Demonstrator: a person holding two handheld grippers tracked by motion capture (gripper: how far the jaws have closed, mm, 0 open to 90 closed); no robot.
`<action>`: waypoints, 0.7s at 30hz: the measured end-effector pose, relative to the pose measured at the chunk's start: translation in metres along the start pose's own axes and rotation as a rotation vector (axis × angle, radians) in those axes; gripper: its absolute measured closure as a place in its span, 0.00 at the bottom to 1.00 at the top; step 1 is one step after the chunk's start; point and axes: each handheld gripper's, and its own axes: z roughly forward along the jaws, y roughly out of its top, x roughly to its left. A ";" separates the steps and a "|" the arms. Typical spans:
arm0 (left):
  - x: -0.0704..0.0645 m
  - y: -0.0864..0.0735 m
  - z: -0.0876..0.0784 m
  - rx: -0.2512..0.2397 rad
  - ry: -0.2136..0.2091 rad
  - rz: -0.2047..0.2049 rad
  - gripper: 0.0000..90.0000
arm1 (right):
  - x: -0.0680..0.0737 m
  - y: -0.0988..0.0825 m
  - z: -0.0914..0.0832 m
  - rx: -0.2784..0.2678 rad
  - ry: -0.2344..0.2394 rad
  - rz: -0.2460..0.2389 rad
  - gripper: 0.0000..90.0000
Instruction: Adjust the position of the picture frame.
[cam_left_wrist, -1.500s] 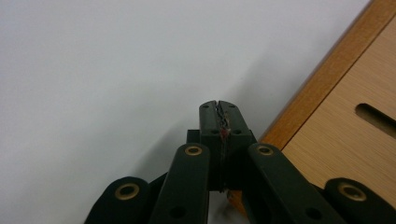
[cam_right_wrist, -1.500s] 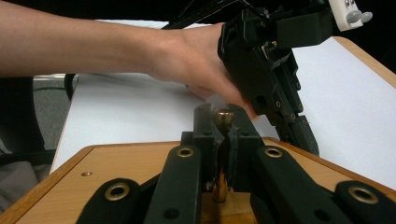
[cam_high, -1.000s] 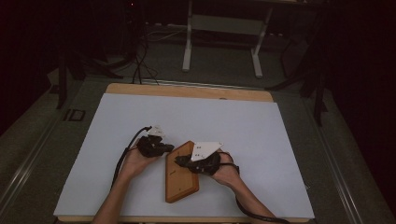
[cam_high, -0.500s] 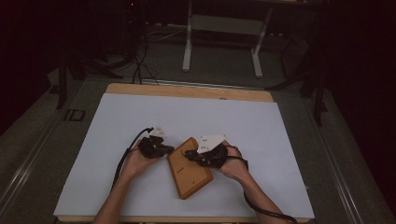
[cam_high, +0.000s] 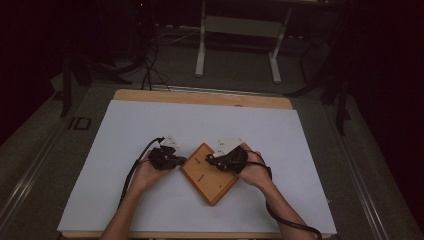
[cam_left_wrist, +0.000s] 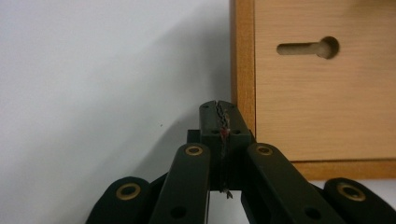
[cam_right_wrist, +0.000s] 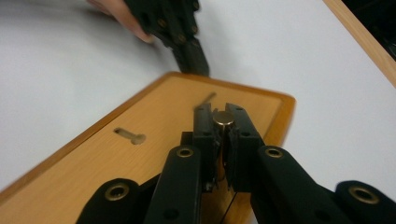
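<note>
**Both claws at the wooden board, right one pinching a small metal disc**

High view: wooden board (cam_high: 210, 173) lies flat on the white table sheet (cam_high: 125, 130), turned like a diamond, near the person's edge. Left gripper (cam_high: 181, 161) sits at the board's left edge, right gripper (cam_high: 209, 160) reaches over the board's top face from the right. Grey plates and cables are visible on both. At this range the jaw state isn't readable.

Left gripper view gives the detail: jaws fully together, nothing between them, toothed pad faces meshed. The tip sits just beside the board's rim (cam_left_wrist: 242, 56), on the white sheet. Board face is light smooth wood with a darker raised border, and a keyhole-shaped slot (cam_left_wrist: 310, 47) is cut into it.

Right gripper view: jaws clamped on a small round metal disc (cam_right_wrist: 223, 117), dull and flat-topped, held above the board (cam_right_wrist: 140, 168). It shows two slots, one keyhole slot (cam_right_wrist: 130, 136) to the left and a second one (cam_right_wrist: 207, 99) just ahead of the tip. The board corner is rounded. The left gripper (cam_right_wrist: 196, 60) and a bit of the hand (cam_right_wrist: 126, 18) show at the far edge, with that tip touching or almost touching the rim; can't tell which.
</note>
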 end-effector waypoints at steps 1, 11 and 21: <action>0.000 0.000 0.000 0.002 0.000 0.000 1.00 | -0.002 -0.001 0.000 0.001 -0.001 0.009 0.94; -0.001 -0.003 -0.002 -0.007 0.006 -0.015 1.00 | -0.015 0.001 0.007 0.032 -0.064 0.062 0.94; -0.003 -0.005 -0.004 -0.017 -0.001 -0.031 1.00 | -0.019 -0.002 0.017 0.080 -0.179 0.100 0.93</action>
